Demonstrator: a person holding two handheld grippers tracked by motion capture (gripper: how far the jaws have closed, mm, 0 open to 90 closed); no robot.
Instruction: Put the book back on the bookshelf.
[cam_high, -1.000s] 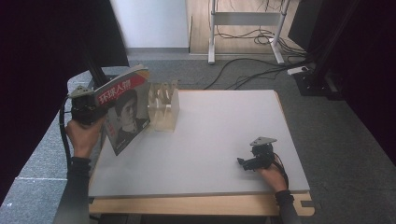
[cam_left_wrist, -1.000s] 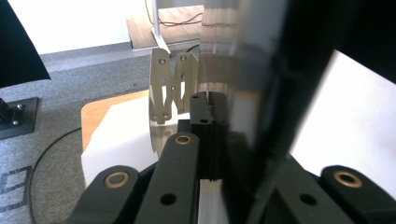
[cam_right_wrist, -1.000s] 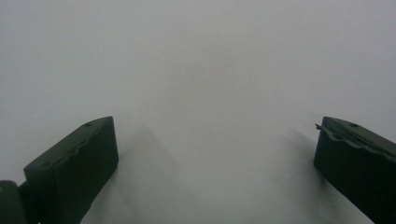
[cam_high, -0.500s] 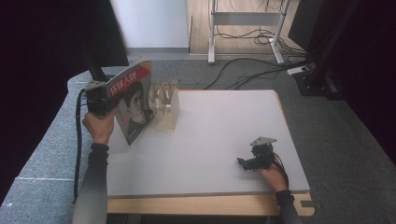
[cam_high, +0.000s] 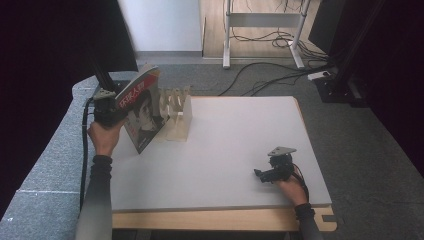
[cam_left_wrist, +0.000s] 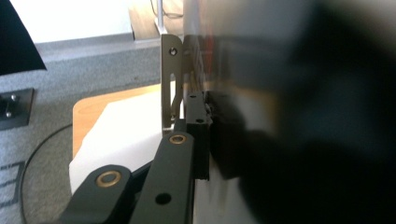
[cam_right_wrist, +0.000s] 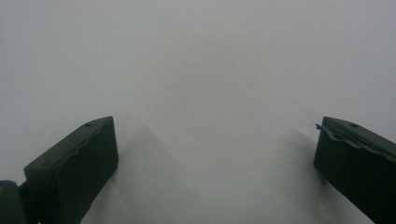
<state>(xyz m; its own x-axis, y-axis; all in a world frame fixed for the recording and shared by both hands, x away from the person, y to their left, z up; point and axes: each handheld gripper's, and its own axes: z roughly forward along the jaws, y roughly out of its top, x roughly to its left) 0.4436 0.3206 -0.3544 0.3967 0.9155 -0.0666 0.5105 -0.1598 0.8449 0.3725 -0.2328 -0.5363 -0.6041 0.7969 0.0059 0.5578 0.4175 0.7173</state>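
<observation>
Step in hand: the left claw was clamped on the magazine, carrying it upright toward the wooden rack — insertion not yet done.
Magazine position: at the 10 o'clock corner of the surface, tilted, its lower edge touching the surface, just beside the rack's near side.
Magazine look: glossy cover, dark portrait, red title band along the top edge; thin and likely to flex.
Rack: pale slotted dividers, standing at 11 o'clock.
Next move: judged to call for aligning the spine with a slot — then lowering before release.
Right claw: jaws apart, holding nothing, resting at 5 o'clock.
</observation>
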